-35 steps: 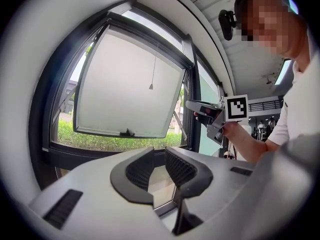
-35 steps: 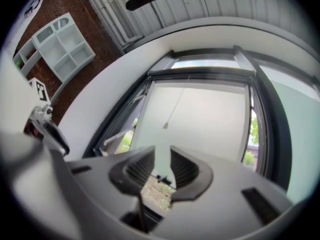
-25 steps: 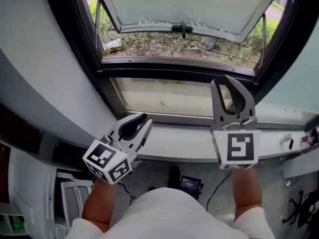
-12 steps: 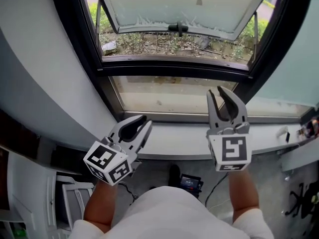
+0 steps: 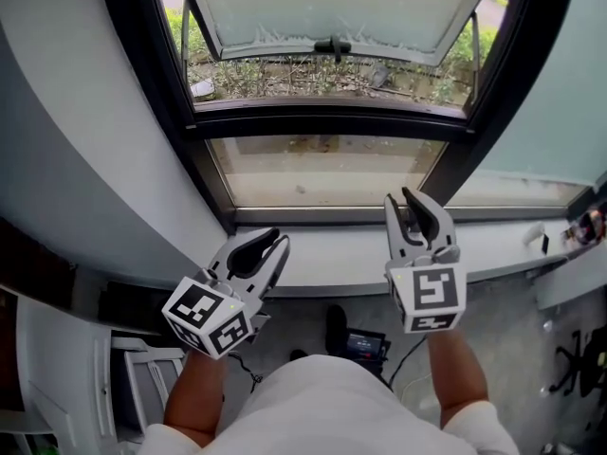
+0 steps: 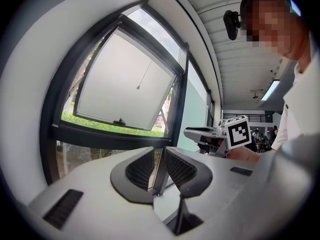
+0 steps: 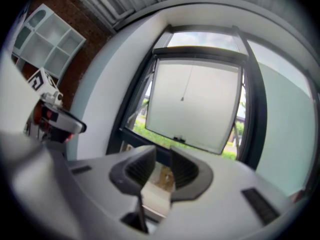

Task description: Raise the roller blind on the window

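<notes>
The left tongs (image 5: 278,240) and the right tongs (image 5: 400,199) are before the window (image 5: 327,173), over its sill (image 5: 322,263). Both have the jaws a little apart, with nothing between them. Of the blind only a thin cord (image 7: 182,98) shows, hanging near the window's top edge, well above the tongs

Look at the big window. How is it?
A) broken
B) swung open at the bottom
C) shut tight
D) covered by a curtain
B: the window sash tilts outward at its bottom edge, and the ground outside shows through the gap beneath it.
</notes>
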### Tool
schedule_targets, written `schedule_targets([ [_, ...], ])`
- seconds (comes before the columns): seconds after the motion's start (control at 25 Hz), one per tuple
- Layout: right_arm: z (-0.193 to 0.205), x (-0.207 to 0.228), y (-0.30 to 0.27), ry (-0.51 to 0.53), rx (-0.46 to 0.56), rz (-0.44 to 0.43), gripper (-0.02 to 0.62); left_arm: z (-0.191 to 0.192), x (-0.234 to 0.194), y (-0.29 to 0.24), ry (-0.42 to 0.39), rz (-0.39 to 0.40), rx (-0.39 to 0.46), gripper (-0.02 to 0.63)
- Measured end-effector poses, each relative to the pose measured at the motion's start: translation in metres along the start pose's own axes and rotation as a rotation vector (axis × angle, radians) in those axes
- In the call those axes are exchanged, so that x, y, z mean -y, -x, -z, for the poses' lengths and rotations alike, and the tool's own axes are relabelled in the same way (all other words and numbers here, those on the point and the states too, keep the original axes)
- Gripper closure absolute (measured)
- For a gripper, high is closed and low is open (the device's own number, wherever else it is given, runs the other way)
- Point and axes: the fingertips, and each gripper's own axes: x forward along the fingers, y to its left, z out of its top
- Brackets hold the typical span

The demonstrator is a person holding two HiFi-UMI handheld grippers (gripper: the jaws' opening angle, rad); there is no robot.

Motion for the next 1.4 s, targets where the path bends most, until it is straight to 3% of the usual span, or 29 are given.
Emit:
schedule_targets([
  [0.72,0.062,0.001,0.044,-0.110,-0.128,-0.028,0.508,0.046,0.038,-0.002,0.092,0.038,-0.058,0.523],
  [1.4,0.133,0.008,0.069,-0.147,-0.250,-0.148,0.552,0.093,0.083,-0.033,0.145,-0.007,-0.146,0.523],
])
